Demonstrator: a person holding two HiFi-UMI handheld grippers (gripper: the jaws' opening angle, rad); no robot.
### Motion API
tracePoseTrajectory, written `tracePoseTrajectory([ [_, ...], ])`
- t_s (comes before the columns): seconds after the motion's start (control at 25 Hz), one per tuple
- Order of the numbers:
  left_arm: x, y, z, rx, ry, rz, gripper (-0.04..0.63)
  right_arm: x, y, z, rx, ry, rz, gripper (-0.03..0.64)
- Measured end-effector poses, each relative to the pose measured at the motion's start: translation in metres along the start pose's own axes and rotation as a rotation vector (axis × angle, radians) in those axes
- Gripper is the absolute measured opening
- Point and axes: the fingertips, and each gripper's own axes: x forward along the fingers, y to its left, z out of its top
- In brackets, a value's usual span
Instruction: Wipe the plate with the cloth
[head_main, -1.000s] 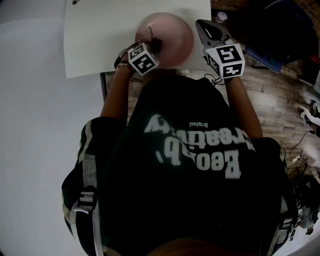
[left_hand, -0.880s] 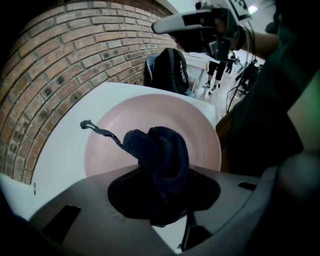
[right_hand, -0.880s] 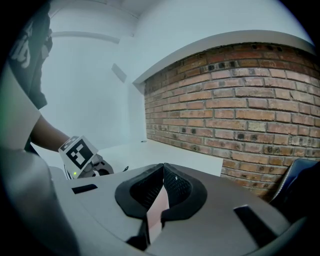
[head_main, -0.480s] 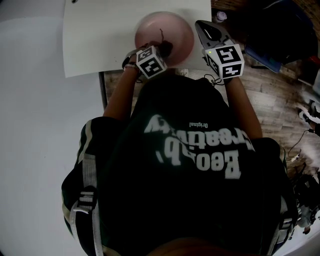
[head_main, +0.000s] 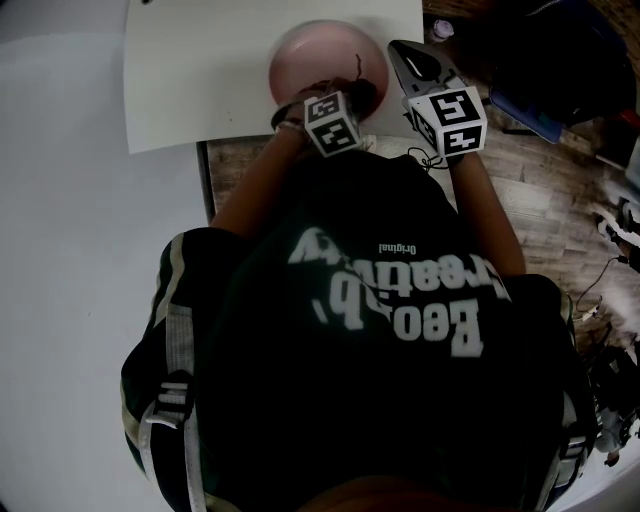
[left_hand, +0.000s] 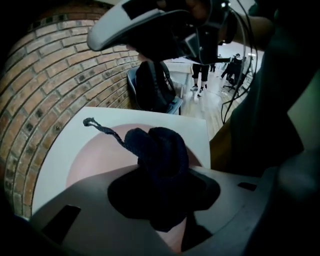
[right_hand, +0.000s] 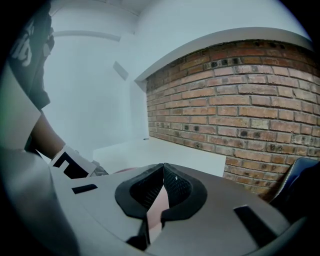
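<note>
- The left tool (left_hand: 161, 197) was clenched on a dark cloth (left_hand: 159, 150), bunched into a lump that bulged up out of the jaws.
- One thin thread of the cloth trailed away across the plate (left_hand: 92, 160) towards its far rim.
- From the head view, the cloth (head_main: 357, 93) was pressed on the near right part of the pink plate (head_main: 310, 55), with the left tool's marker cube (head_main: 333, 122) just behind it, out past the counter's near edge.
- The right tool (right_hand: 160, 192) was clamped shut on a thin pink wedge, the plate's rim, at the plate's right side.
- The two tools stood near each other, the cloth between them and apart from the right tool's jaws.
- The plate lay in the near right corner of the white counter (head_main: 200, 80), its rim close to both the near edge and the right edge.
- To the plate's left the counter ran on broad and white.
- A brick wall (right_hand: 240, 105) stood along the counter's far side.
- Past the right edge was wooden floor (head_main: 540, 200), with a dark bag (left_hand: 152, 87) beside the counter's corner.
</note>
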Motion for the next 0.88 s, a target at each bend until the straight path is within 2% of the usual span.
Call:
tracePoseTrajectory([
  [0.4, 0.01, 0.037, 0.02, -0.062, -0.026, 0.075, 0.143, -0.004, -0.003, -0.002, 0.005, 0.005, -0.024, -0.004],
  [0.6, 0.013, 0.06, 0.013, -0.075, 0.003, 0.108, 0.143, -0.005, -0.004, -0.008, 0.01, 0.013, -0.025, -0.003],
  [0.88, 0.004, 0.09, -0.007, -0.179, 0.036, 0.179, 0.143, -0.002, 0.0, -0.005, 0.006, 0.019, -0.005, -0.003],
])
